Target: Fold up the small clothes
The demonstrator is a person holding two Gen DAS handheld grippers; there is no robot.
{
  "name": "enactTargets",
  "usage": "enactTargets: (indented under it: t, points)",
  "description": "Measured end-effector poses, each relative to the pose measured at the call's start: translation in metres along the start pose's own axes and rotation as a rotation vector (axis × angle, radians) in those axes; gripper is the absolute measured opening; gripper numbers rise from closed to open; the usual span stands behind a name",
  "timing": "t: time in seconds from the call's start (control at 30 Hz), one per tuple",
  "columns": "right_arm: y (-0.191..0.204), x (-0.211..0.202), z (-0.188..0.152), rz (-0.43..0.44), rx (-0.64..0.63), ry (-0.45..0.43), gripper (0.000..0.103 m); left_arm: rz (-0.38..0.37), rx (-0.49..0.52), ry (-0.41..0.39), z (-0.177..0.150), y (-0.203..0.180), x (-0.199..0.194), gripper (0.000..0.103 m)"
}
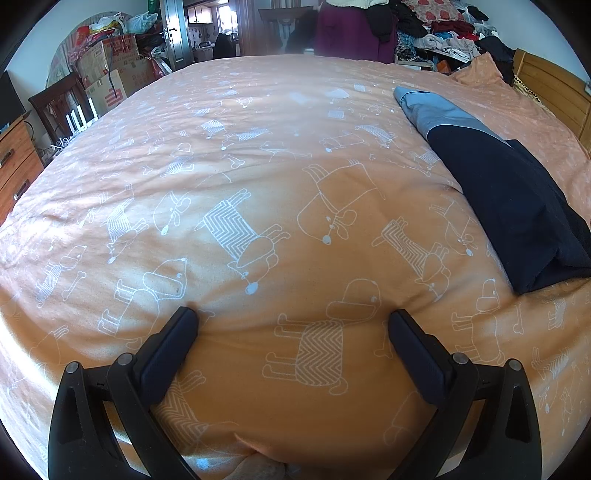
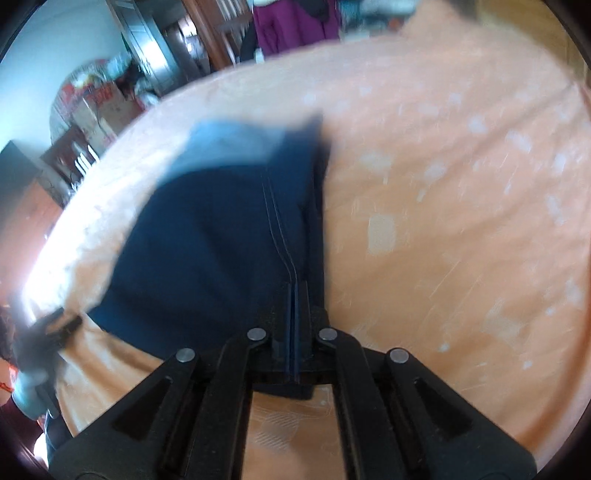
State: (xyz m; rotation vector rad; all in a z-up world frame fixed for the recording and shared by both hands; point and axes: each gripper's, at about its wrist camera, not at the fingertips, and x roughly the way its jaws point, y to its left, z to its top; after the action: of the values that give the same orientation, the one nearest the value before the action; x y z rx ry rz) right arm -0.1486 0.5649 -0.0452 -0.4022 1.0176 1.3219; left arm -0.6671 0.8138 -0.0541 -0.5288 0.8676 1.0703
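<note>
A dark navy garment [image 1: 517,206] with a light blue end lies folded lengthwise on the right side of the orange bedspread [image 1: 258,177]. My left gripper [image 1: 293,319] stands open low over the bedspread near its front edge, well to the left of the garment, with nothing between its fingers. In the blurred right wrist view the same navy garment [image 2: 221,236] stretches away from me, its light blue end farthest off. My right gripper [image 2: 296,291] is shut on the garment's near edge, pinching a stitched seam between the pads.
Orange bedspread [image 2: 443,221] with white dog prints covers the bed. Cardboard boxes [image 1: 110,74] and a dark wooden chair [image 1: 55,107] stand beyond the left side, a wooden headboard [image 1: 554,96] at the far right, heaped clothes [image 1: 443,29] behind. The left gripper [image 2: 51,328] appears at the left edge.
</note>
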Motion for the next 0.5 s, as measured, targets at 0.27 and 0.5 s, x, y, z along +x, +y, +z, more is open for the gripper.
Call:
enactTargets:
  t: [0.27,0.5]
  points:
    - [-0.005,-0.016,-0.012,-0.032,0.009,-0.052,0.02,0.002,0.001,0.0,0.0,0.0,0.001,0.103]
    - [0.003,0.021,-0.011,-0.044,-0.041,0.039,0.02,0.005,0.002,-0.001,0.001,0.0,0.001,0.103]
